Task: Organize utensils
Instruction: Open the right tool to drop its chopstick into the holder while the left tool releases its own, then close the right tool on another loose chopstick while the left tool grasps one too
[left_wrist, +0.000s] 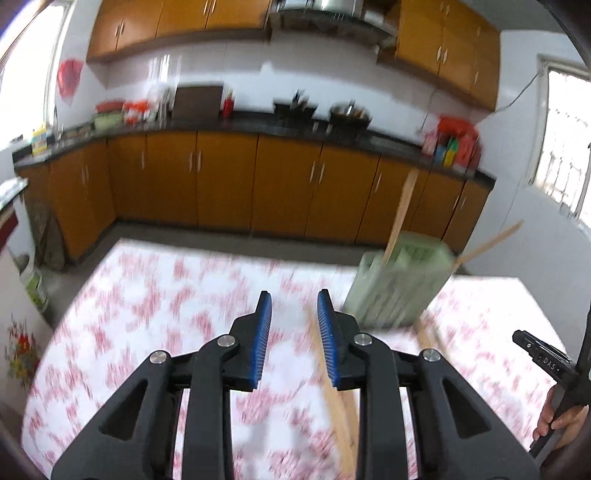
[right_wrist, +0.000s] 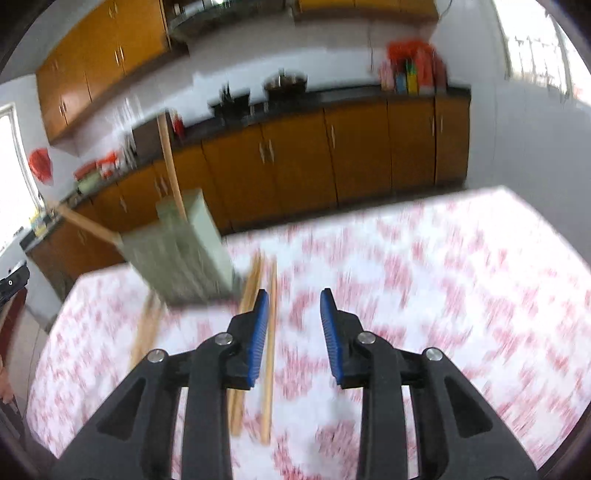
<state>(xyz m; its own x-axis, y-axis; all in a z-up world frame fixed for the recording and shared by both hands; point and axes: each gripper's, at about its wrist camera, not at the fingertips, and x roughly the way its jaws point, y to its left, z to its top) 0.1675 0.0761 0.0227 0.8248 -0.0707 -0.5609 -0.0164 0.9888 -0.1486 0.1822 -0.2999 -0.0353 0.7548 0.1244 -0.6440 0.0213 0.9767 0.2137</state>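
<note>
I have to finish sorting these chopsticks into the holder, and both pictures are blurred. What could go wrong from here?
1. The green holder already has sticks leaning out; a bump might tip it.
2. The loose chopsticks lie close together, so the open right tool might catch two.
3. The left tool could nudge the chopstick beneath it.

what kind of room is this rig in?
Home kitchen, most likely: orange cabinets under a dark countertop, a wok beneath a range hood, a table in floral cloth.
</note>
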